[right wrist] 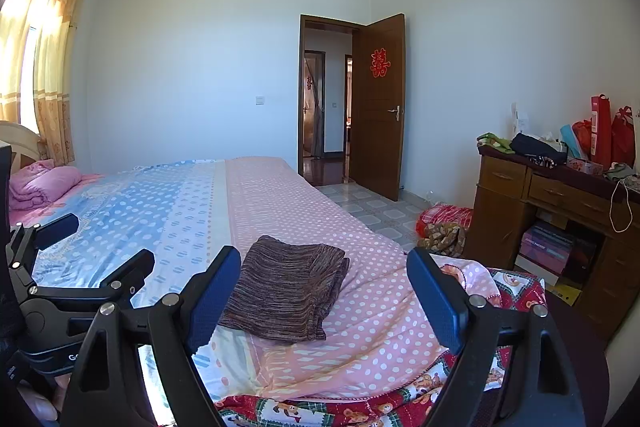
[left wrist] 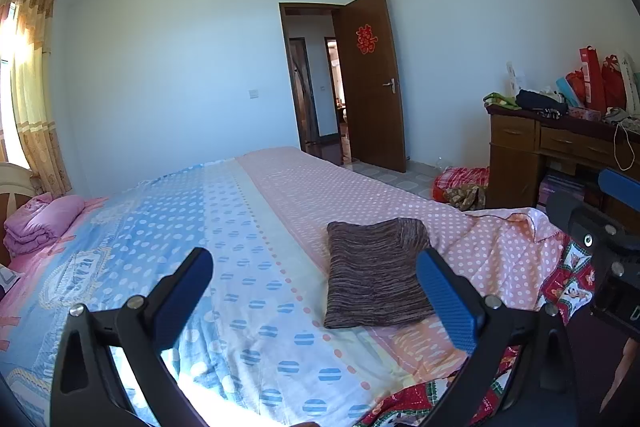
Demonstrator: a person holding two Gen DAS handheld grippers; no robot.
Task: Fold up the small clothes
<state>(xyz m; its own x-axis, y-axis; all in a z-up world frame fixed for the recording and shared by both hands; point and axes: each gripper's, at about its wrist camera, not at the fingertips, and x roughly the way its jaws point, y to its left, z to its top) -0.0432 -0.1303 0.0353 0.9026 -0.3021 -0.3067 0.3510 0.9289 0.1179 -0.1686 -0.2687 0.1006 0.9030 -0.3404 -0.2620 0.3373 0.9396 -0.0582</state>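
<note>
Both tongs, the left gripper (left wrist: 316,291) and right gripper (right wrist: 324,295), stand apart and empty before the folded brown garment (right wrist: 286,291); a careless grab could undo its folds.

My right finger (left wrist: 448,301) covered the folded brown garment's (left wrist: 374,275) near corner; the bed (left wrist: 248,227) ran off the bottom edge, and the room beyond the door (right wrist: 380,107) was too small to read.

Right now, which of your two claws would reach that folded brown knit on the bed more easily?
Probably the right gripper: the brown knit lies almost straight ahead between its open fingers. From the left gripper, also open, it sits off to the right, by one finger.
</note>
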